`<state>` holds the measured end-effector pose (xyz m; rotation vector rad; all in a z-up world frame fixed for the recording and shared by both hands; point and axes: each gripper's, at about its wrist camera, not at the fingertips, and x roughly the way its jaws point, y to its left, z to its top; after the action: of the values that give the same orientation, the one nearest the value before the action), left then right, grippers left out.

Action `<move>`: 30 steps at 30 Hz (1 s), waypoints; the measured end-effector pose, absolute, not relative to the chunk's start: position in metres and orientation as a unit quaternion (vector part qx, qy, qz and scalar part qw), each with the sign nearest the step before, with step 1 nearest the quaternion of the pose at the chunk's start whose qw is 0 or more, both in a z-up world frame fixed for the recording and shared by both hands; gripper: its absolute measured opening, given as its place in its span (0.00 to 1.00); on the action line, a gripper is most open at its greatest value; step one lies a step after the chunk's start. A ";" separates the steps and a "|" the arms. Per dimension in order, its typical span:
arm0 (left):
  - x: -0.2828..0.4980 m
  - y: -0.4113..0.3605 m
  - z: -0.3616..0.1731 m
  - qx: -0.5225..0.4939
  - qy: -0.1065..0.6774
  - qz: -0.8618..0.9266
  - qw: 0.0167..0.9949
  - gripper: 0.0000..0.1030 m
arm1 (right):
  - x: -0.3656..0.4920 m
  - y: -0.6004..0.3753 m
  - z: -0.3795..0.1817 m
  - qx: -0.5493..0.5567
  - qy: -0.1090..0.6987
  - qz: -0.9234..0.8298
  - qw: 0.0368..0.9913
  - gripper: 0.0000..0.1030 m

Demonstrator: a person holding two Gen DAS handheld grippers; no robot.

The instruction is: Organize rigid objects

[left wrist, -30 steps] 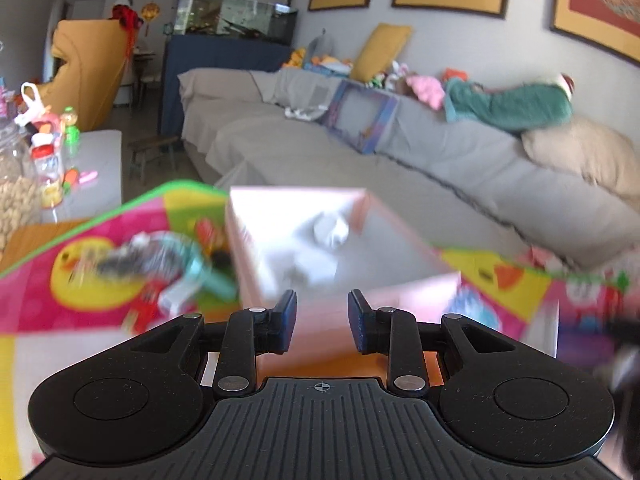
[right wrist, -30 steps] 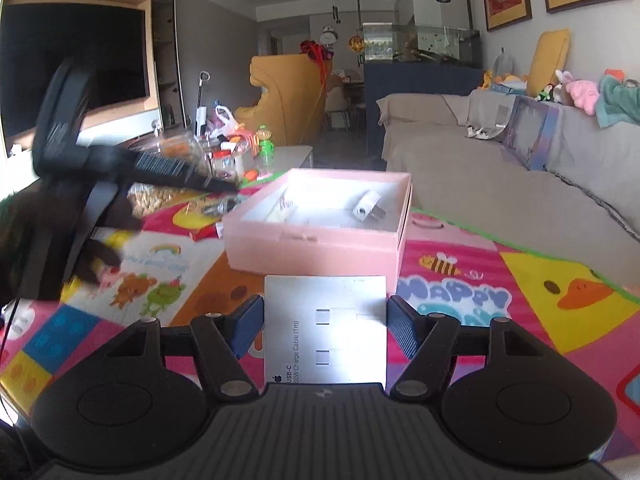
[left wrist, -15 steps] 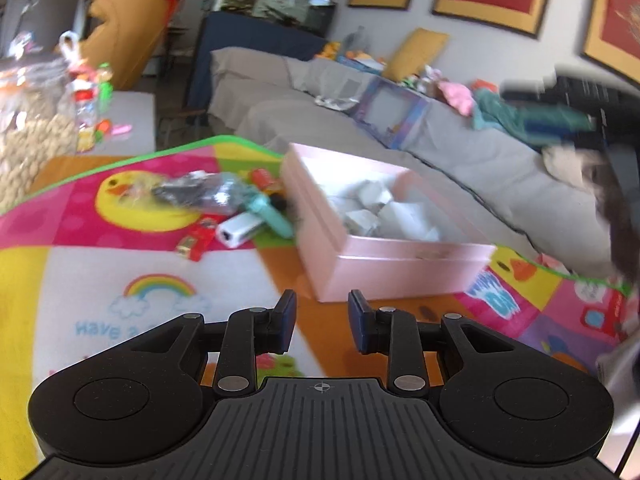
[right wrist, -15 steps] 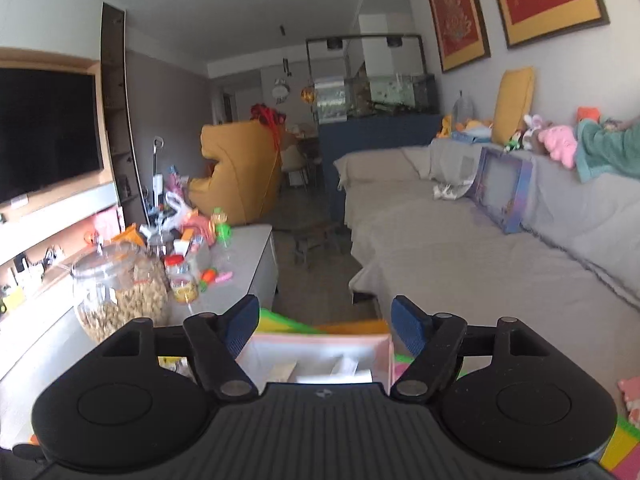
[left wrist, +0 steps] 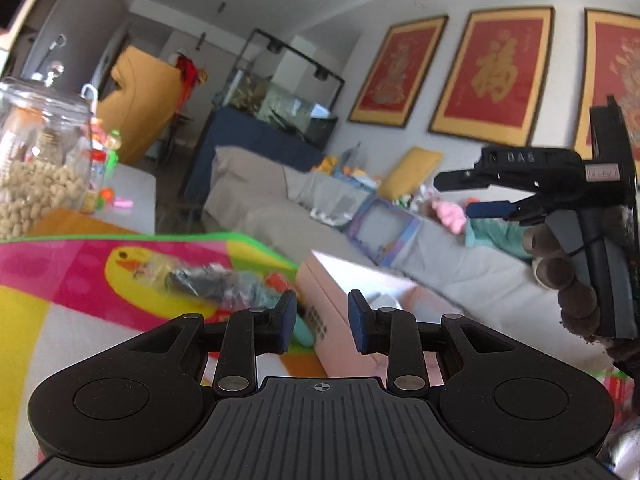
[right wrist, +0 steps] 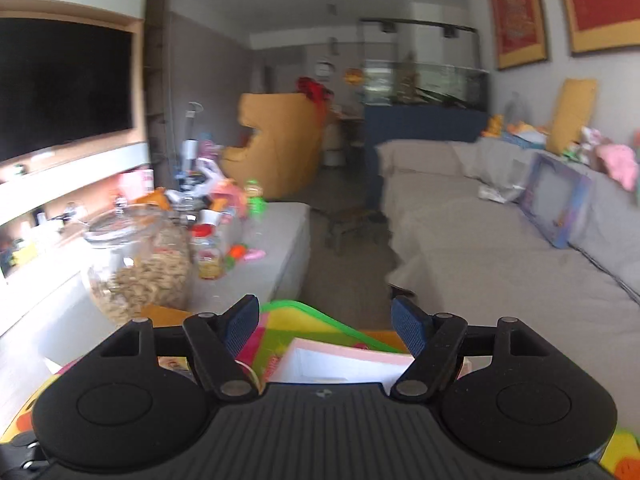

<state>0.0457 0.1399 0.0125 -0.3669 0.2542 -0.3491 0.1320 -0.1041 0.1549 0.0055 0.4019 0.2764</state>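
On mat (left wrist: 72,276), pink box (left wrist: 320,300), contents blurred

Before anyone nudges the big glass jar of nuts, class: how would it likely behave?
The glass jar looks over half full, so probably heavy and reluctant to slide. Its smooth rounded wall may slip between tongs. Being glass, it could break if tipped off the pale table.

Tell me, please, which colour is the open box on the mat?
The box is pale pink, seen best in the left wrist view.

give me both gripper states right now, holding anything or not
Left gripper: open, holding nothing.
Right gripper: open wide, holding nothing.
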 end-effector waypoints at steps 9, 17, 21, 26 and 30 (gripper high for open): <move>0.041 0.138 0.016 -0.159 0.123 -0.145 0.969 0.30 | 0.116 -0.076 0.131 -0.006 0.248 0.190 0.950 0.72; 0.055 0.166 0.007 -0.219 0.168 -0.065 0.959 0.30 | 0.252 0.038 0.121 -0.044 0.440 0.211 0.872 0.53; 0.054 0.171 0.008 -0.225 0.181 -0.062 0.955 0.30 | 0.289 0.090 0.086 -0.112 0.451 0.192 0.864 0.48; 0.053 0.188 0.004 -0.251 0.192 -0.020 0.948 0.30 | 0.310 0.104 0.048 -0.110 0.490 0.180 0.846 0.48; 0.049 0.202 0.004 -0.285 0.177 0.005 0.942 0.30 | 0.300 0.086 0.033 -0.045 0.532 0.194 0.823 0.50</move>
<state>0.0488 0.2022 0.0036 -0.5805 0.3602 0.0095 0.2997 0.0858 0.0331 -0.0951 1.1321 0.4132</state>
